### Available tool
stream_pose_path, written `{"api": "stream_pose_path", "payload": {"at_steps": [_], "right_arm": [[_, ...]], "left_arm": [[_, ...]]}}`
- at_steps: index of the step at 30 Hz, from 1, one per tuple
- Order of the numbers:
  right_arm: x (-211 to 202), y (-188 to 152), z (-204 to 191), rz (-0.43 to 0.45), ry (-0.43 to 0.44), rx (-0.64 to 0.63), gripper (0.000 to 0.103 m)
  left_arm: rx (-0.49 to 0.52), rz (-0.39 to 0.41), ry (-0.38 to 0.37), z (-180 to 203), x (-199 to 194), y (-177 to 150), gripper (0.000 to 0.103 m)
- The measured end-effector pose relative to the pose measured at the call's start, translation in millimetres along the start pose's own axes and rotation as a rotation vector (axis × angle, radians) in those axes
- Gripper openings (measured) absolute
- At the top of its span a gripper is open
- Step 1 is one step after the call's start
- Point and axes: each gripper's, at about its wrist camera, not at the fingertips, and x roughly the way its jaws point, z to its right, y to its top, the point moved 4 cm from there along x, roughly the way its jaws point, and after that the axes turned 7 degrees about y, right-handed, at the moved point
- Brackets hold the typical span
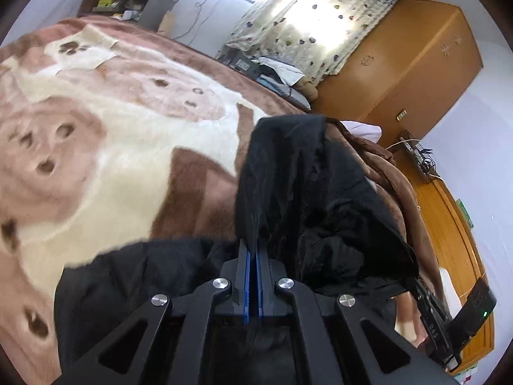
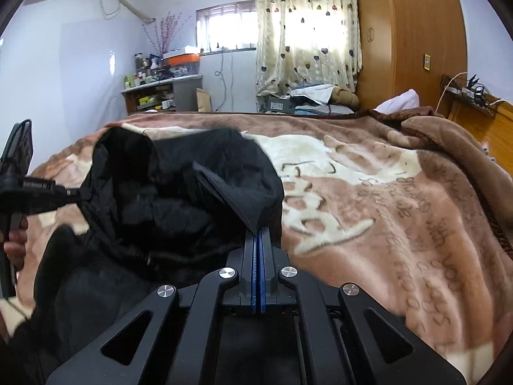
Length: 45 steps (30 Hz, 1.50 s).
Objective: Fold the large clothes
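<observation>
A large black garment (image 1: 307,199) lies bunched over a bed with a brown and cream blanket (image 1: 112,134). My left gripper (image 1: 253,243) is shut on a fold of the black garment and lifts it off the blanket. My right gripper (image 2: 259,232) is shut on another edge of the same garment (image 2: 179,192), which hangs in a loose open loop to its left. The left gripper shows at the left edge of the right wrist view (image 2: 19,189); the right one shows at the lower right of the left wrist view (image 1: 442,320).
The blanket (image 2: 368,192) covers the whole bed. A wooden wardrobe (image 2: 410,38) and a curtained window (image 2: 307,32) stand behind it. A cluttered shelf (image 2: 160,93) is at the far left. A pillow (image 2: 400,101) and a wooden headboard (image 1: 455,240) lie at the right.
</observation>
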Motion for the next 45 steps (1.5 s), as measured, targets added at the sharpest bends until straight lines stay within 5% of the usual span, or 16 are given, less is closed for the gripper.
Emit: {"api": "stream_pose_path", "payload": {"at_steps": [16, 21, 25, 27, 29, 31, 33, 34, 38, 44, 45], "right_arm": [[-20.0, -87.1, 29.6, -0.144, -0.053, 0.206, 0.000], [-37.9, -95.3, 47.7, -0.136, -0.033, 0.349, 0.000], [-59.1, -87.4, 43.5, -0.116, 0.019, 0.347, 0.000], [-65.1, -82.8, 35.4, -0.126, 0.106, 0.348, 0.004], [-64.9, -82.7, 23.7, -0.162, 0.240, 0.397, 0.022], [-57.6, -87.7, 12.4, -0.194, 0.338, 0.438, 0.045], [-46.8, -96.0, -6.6, -0.247, 0.420, 0.439, 0.054], [-40.5, -99.7, -15.7, -0.266, 0.446, 0.429, 0.058], [-8.5, -114.1, -53.0, -0.336, 0.541, 0.434, 0.062], [6.8, -103.7, -66.4, -0.288, 0.592, 0.527, 0.061], [7.3, -99.7, -65.9, -0.283, 0.581, 0.531, 0.039]], "left_arm": [[-0.335, -0.045, 0.023, -90.7, -34.0, -53.4, 0.002], [-0.292, -0.050, 0.035, -89.7, -54.6, -56.5, 0.002], [-0.272, -0.029, 0.043, -87.1, -71.3, -59.9, 0.003], [-0.267, -0.053, 0.032, -85.1, -75.5, -64.6, 0.003], [-0.236, -0.066, 0.025, -77.5, -82.4, -70.6, 0.009], [-0.192, -0.082, -0.010, -65.9, -84.3, -77.9, 0.036], [-0.190, -0.115, -0.063, -57.3, -80.3, -83.9, 0.063], [-0.198, -0.117, -0.072, -55.2, -79.7, -85.3, 0.067], [-0.201, -0.153, -0.114, -45.5, -70.9, -88.5, 0.069], [-0.173, -0.159, -0.135, -32.1, -58.6, -84.8, 0.077], [-0.190, -0.159, -0.143, -31.7, -57.2, -82.8, 0.078]]}}
